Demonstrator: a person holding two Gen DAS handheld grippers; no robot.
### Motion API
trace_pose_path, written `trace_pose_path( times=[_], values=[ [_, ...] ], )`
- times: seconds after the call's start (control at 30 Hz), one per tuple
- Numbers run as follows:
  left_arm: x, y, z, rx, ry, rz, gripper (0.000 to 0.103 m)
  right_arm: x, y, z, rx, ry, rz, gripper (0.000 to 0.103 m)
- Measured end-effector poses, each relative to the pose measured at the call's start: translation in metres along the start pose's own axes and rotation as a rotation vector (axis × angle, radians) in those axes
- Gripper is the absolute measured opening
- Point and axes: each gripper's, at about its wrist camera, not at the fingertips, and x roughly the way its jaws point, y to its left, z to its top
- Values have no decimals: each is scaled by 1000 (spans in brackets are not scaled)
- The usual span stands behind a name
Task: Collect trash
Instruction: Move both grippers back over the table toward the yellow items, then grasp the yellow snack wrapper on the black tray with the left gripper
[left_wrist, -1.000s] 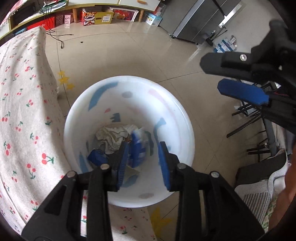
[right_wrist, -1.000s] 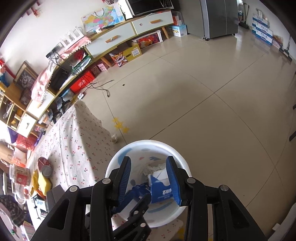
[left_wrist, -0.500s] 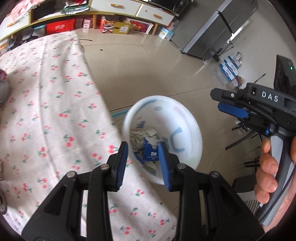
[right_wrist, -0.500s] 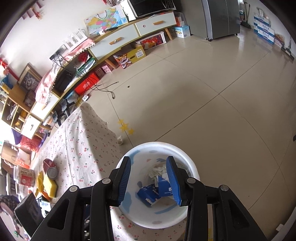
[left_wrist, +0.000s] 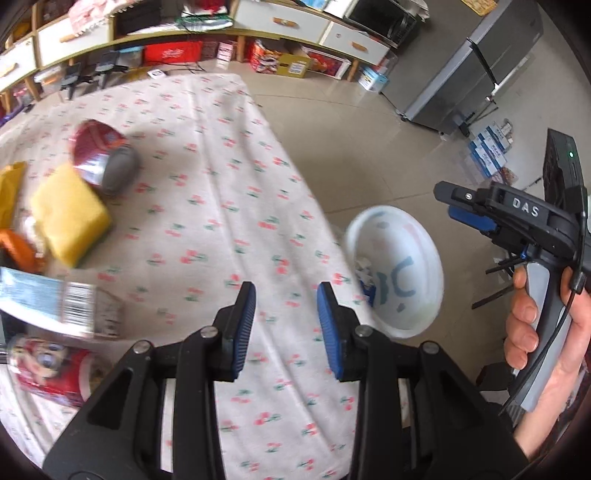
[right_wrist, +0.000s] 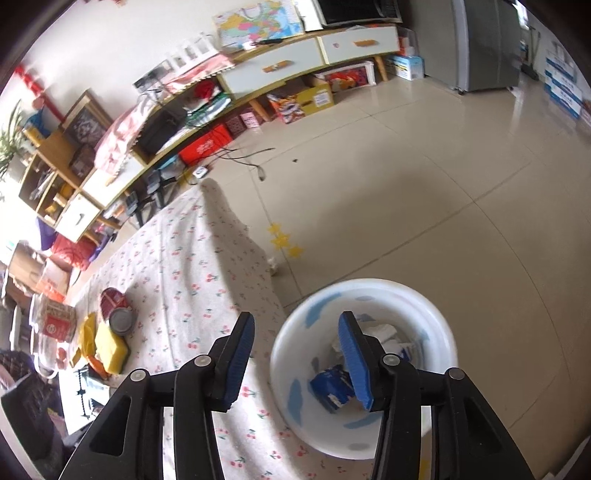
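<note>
A white trash bin (right_wrist: 436, 321) (left_wrist: 424, 251) stands on the floor at the table's right edge. It holds a blue carton (right_wrist: 332, 387) and crumpled white paper (right_wrist: 384, 330). On the cherry-print tablecloth (left_wrist: 229, 177) lie a red can (left_wrist: 99, 157) (right_wrist: 116, 312), a yellow sponge (left_wrist: 68, 218) (right_wrist: 110, 349), an orange wrapper (left_wrist: 18, 249), a pale blue carton (left_wrist: 55, 304) and a red cartoon package (left_wrist: 48, 369). My left gripper (left_wrist: 284, 325) is open and empty over the cloth. My right gripper (right_wrist: 297, 354) (left_wrist: 465, 210) is open and empty above the bin's left rim.
A low cabinet (right_wrist: 280, 62) with boxes beneath it runs along the far wall. A grey fridge (left_wrist: 476, 62) stands at the far right. Blue and white boxes (left_wrist: 487, 151) sit on the tiled floor. Cables (right_wrist: 255, 158) lie on the floor beyond the table.
My left gripper has swung left from above the bin to over the tablecloth, bringing the table items into view. My right gripper has opened wider and shifted slightly left.
</note>
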Motion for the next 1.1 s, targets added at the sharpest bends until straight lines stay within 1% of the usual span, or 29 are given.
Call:
trace_pose_path(
  times=[0.07,0.13,0.23,0.37,0.47,0.5,0.6,0.7,0.9,1.0,1.1],
  values=[
    [-10,18,1,-16,-11,47,42,1,15,0,-35,-8,27,56],
    [-20,41,5,-35,-11,83,43,4,30,0,-70,-6,56,59],
    [-37,80,13,-65,-5,144,46,11,51,-4,-115,11,79,59],
    [-62,145,21,-111,-11,278,55,20,78,-10,-165,33,91,59],
    [-75,189,27,-159,-7,332,55,29,99,-17,-201,57,126,59],
    [-78,202,30,-177,-5,339,55,33,107,-21,-217,68,140,59],
    [-78,234,36,-234,-3,326,55,45,135,-32,-263,104,176,59],
    [-72,251,39,-271,4,322,55,59,162,-44,-306,145,202,59],
    [-59,264,49,-262,17,344,55,76,206,-65,-388,163,204,59],
    [-52,268,53,-254,25,346,55,82,217,-70,-405,172,222,59],
    [-45,270,58,-222,44,374,55,91,223,-74,-412,185,218,59]
  ],
)
